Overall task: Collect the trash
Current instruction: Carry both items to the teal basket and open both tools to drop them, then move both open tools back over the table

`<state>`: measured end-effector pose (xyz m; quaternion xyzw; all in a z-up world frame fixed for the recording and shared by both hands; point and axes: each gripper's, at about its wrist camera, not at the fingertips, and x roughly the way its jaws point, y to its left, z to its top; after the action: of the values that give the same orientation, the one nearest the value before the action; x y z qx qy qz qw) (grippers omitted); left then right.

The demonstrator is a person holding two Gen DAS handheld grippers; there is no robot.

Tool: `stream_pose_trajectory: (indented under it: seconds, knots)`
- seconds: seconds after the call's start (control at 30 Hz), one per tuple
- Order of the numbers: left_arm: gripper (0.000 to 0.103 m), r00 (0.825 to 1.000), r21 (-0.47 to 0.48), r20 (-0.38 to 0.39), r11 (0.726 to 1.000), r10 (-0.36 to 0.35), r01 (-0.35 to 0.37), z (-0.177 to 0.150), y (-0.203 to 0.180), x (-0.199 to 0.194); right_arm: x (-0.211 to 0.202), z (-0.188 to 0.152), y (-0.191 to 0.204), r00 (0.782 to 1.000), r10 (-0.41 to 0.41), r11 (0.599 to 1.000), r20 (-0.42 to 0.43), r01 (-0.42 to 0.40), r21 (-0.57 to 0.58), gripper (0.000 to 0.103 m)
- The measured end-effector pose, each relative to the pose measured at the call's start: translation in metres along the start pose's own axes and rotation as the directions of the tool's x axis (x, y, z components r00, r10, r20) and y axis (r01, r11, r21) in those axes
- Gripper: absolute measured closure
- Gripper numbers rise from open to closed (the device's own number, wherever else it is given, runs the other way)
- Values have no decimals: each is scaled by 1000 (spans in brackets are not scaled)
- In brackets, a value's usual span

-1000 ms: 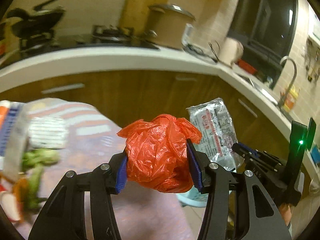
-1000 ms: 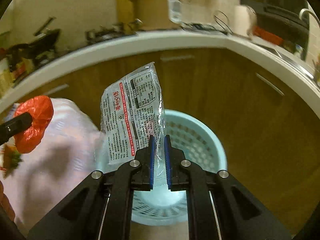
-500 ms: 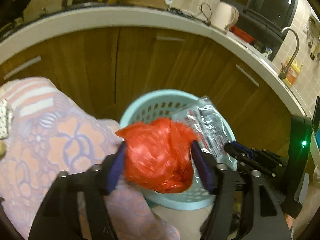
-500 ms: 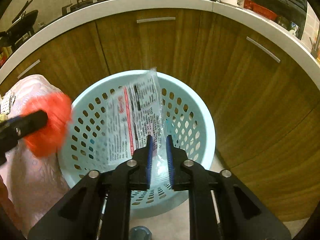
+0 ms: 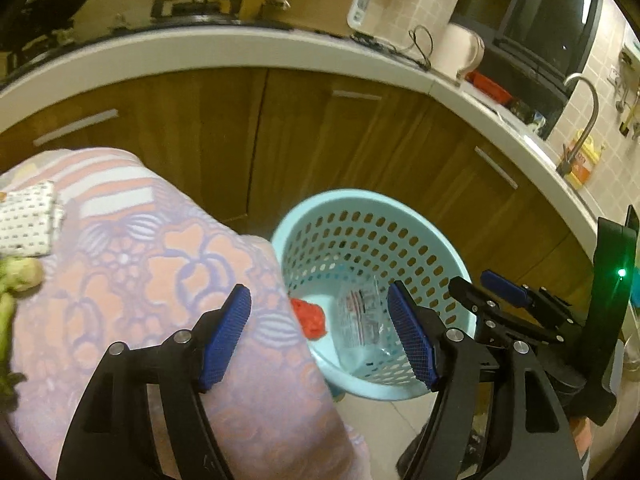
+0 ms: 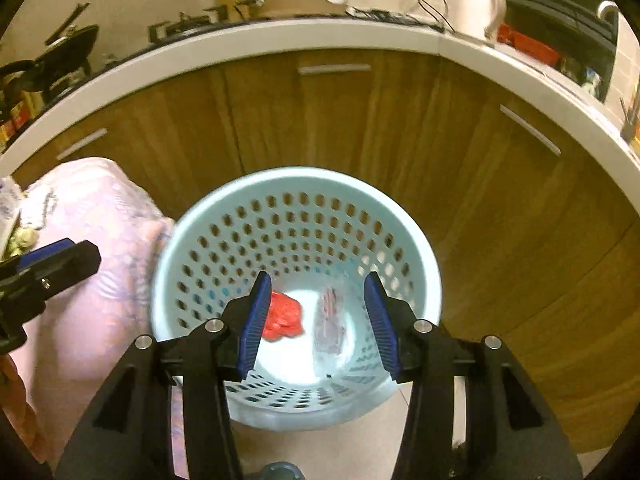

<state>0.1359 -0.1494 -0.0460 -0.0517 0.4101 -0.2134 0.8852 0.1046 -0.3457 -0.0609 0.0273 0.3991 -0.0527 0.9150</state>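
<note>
A light blue perforated basket (image 6: 416,264) stands on the floor by the wooden cabinets; it also shows in the left wrist view (image 5: 452,256). A crumpled red plastic bag (image 6: 283,317) and a clear printed wrapper (image 6: 330,320) lie on its bottom; both also show in the left wrist view, the bag (image 5: 310,319) and the wrapper (image 5: 360,320). My right gripper (image 6: 316,316) is open and empty above the basket. My left gripper (image 5: 322,332) is open and empty over the table's corner, beside the basket.
A table with a pink flowered cloth (image 5: 160,272) is left of the basket, with a dotted cloth (image 5: 24,224) and green vegetable scraps (image 5: 16,280) on it. Wooden cabinets (image 6: 320,120) and a white counter (image 6: 280,36) curve behind.
Both grippers opened. The red bag and the wrapper dropped from them into the basket, where they now lie on the bottom.
</note>
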Motion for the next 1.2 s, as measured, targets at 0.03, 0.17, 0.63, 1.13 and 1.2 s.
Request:
stream_pose_trajectory:
  seconds: [0.03,0.17,0.63,1.13,1.2]
  knots:
    - [34,1000,-7,23,1000,3,-3,-1,4,-11,-4,3,4,1000,7,1000,10,-7,-8,58]
    - [34,995,-29,99,999,21,-18,0,16,-50,-25,11,32,997,51,998,59,-48,-50,58]
    - [34,912,-234,287,945,292,-229,-34,104,-197,-80,18,152,950,278,950,142,-250,-188,58]
    - [31,865,-358,123,834,487,-419,-78,193,-197,-82,-12,257,897,439,869,55,-409,-277,61]
    - [35,858,-358,86,819,507,-448,-82,199,-189,-84,-12,260,895,443,866,52,-413,-283,61]
